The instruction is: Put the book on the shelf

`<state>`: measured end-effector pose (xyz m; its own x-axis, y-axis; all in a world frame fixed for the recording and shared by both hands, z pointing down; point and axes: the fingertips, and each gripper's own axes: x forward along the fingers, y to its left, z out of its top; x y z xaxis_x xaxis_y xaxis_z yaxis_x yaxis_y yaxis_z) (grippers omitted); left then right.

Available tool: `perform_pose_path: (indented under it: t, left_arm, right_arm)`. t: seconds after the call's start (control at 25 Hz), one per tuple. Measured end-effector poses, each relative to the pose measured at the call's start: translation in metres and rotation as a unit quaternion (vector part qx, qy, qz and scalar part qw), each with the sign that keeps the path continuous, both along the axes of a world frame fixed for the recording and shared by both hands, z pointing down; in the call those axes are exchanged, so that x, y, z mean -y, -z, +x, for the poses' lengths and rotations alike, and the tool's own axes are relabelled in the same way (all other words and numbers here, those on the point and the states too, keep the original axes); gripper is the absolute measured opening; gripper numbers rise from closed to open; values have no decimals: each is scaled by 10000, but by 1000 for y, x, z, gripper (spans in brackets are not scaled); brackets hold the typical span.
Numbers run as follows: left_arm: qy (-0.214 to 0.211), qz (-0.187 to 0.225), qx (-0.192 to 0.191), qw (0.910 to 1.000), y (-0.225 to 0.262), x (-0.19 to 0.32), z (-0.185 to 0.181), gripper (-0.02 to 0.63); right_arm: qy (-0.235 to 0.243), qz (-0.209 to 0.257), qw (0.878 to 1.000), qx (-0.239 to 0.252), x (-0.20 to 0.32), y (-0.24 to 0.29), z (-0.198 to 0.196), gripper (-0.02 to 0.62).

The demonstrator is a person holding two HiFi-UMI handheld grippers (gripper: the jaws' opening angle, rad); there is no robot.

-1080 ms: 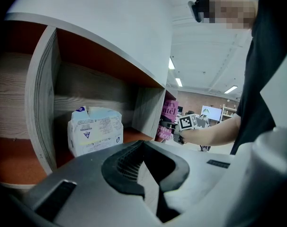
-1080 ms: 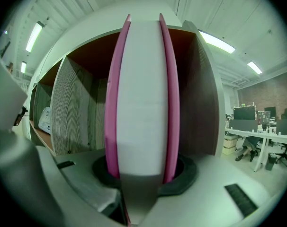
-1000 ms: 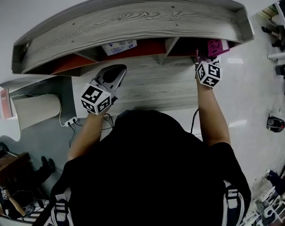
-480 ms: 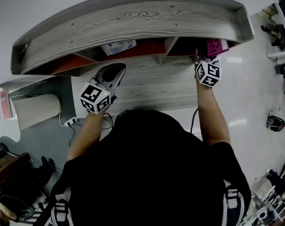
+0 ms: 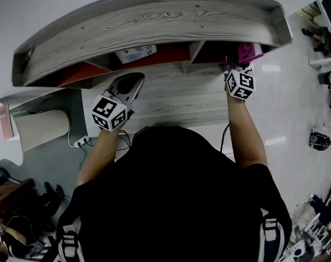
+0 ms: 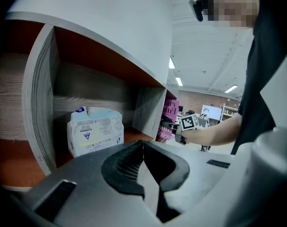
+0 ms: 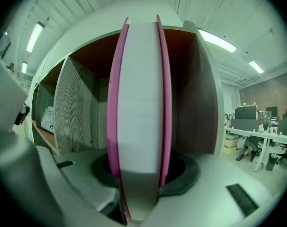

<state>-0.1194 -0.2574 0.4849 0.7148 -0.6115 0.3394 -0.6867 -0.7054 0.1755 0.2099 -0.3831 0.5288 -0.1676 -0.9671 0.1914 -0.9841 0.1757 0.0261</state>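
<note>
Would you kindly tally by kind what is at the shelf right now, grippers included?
Books: 1, the pink book, between the opening jaws of the right gripper.
Packages: 1, the white package.
Grippers: 2, the left gripper, jaws together, and that right one.
Total: 4.

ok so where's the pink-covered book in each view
head view: pink-covered book at top right, in the right compartment of the grey wooden shelf, just above the right gripper.
left gripper view: the book is small, right of centre.
right gripper view: the book is dead centre, upright, between that gripper's opening jaws.
shared landmark: white printed packet in the middle compartment, also seen at and.
</note>
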Motion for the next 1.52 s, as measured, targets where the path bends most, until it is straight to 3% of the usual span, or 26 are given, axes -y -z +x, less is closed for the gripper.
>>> perform_pose_path:
  t: [1.52]
  left_arm:
    - [-176, 125, -102, 9997, 10, -31, 19, 20]
  right_arm:
    - [-9, -56, 9999, -159, -66, 16, 10, 199]
